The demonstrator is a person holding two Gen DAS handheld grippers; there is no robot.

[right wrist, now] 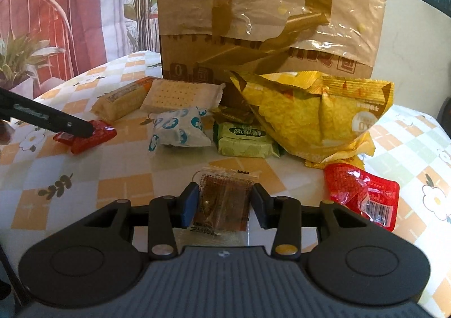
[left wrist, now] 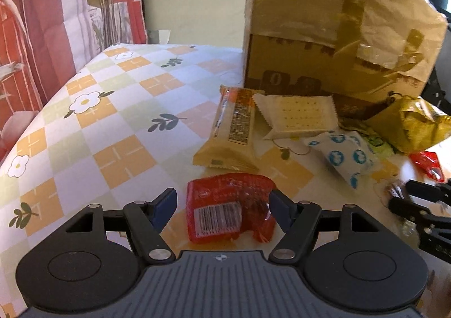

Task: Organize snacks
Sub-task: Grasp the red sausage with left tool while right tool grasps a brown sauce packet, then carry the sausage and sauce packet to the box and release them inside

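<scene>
A red snack packet (left wrist: 229,206) lies barcode-up on the checkered tablecloth (left wrist: 118,109), framed by the left gripper (left wrist: 222,206), whose blue pads stand spread wide; the right pad is at the packet's edge, the left pad clear of it. A few places along, the right gripper (right wrist: 224,202) brackets a small clear sachet of brown snack (right wrist: 222,201), its pads close on either side and seemingly touching the wrapper, though a firm pinch cannot be confirmed from here.

Behind the red packet lies the rest of the pile: a long tan biscuit pack (left wrist: 229,135), a white cracker packet (left wrist: 298,116) leaning beside it, and a white pouch with blue circles (left wrist: 342,156) just to the right. From the right gripper's view, a green packet (right wrist: 243,139) sits beside a crumpled yellow chip bag (right wrist: 313,118), with a second red packet (right wrist: 362,195) lying near the bag's lower edge.

A tall brown paper bag (right wrist: 270,16), its folded handles taped flat, stands upright at the back of the table, the snacks crowded against its base.
</scene>
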